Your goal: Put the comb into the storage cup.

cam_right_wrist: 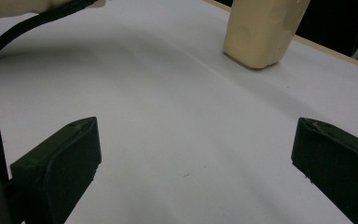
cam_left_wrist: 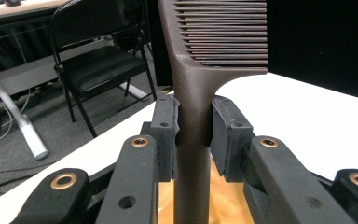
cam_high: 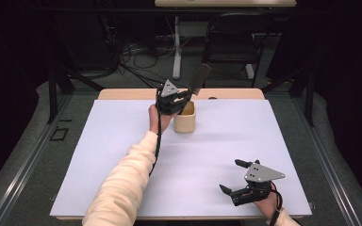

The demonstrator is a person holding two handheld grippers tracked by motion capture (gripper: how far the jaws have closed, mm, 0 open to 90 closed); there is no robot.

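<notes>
White table (cam_high: 122,155): comb (cam_left_wrist: 193,116) clamped between left gripper (cam_left_wrist: 193,122) fingers above beige cup (cam_high: 185,118), lowering or lifting judged pending; right gripper (cam_high: 231,176) spread, idle.

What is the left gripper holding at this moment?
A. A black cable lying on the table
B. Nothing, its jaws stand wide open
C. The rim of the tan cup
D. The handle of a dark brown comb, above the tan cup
D: in the left gripper view the left gripper has its jaws closed on the handle of the comb, with the tan cup just below it in the high view.
</notes>
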